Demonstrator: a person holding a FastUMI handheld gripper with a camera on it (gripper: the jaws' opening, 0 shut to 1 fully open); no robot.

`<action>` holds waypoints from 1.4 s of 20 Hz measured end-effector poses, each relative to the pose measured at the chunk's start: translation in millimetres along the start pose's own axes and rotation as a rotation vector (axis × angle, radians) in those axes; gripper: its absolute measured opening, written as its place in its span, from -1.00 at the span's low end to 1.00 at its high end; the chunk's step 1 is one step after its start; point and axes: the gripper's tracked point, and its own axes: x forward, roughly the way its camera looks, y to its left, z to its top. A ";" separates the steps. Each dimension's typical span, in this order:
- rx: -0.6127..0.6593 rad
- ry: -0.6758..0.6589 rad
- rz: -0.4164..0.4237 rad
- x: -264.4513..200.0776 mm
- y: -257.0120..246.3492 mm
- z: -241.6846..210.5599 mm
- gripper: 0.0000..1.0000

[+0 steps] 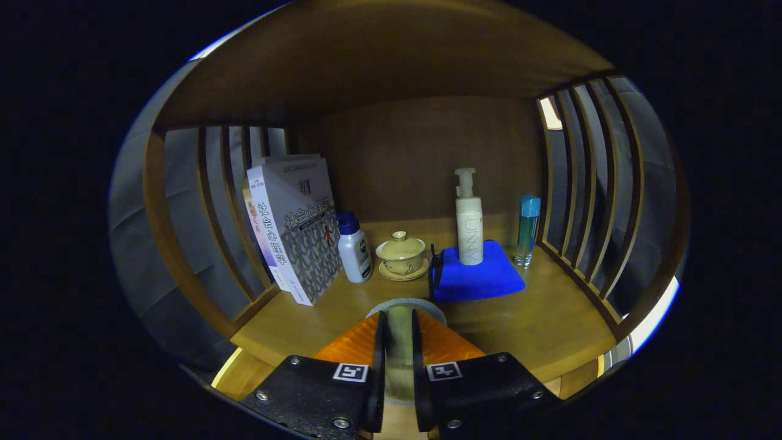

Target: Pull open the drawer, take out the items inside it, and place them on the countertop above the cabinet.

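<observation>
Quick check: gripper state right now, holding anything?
Gripper: jaws nearly closed on a thin pale round object, held between them above the countertop. What the object is cannot be told.

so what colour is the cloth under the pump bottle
Bright blue cloth, clearest in the gripper view; the gripper grips a round item.

A flat grey round item (403, 304) held upright over the wooden countertop (537, 318)

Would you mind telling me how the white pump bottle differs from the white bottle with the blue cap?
The pump bottle is taller and slimmer, topped by a pump, standing on the blue cloth. The blue-capped bottle is squat, on bare wood beside the books. Both stand upright, beyond the gripper.
</observation>
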 end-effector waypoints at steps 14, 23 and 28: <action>-0.017 -0.147 -0.090 -24.0 -1.1 14.0 0.91; -0.125 -0.316 -0.076 -122.1 19.8 -15.5 0.89; -0.124 -0.342 -0.053 -163.4 30.3 -38.9 0.89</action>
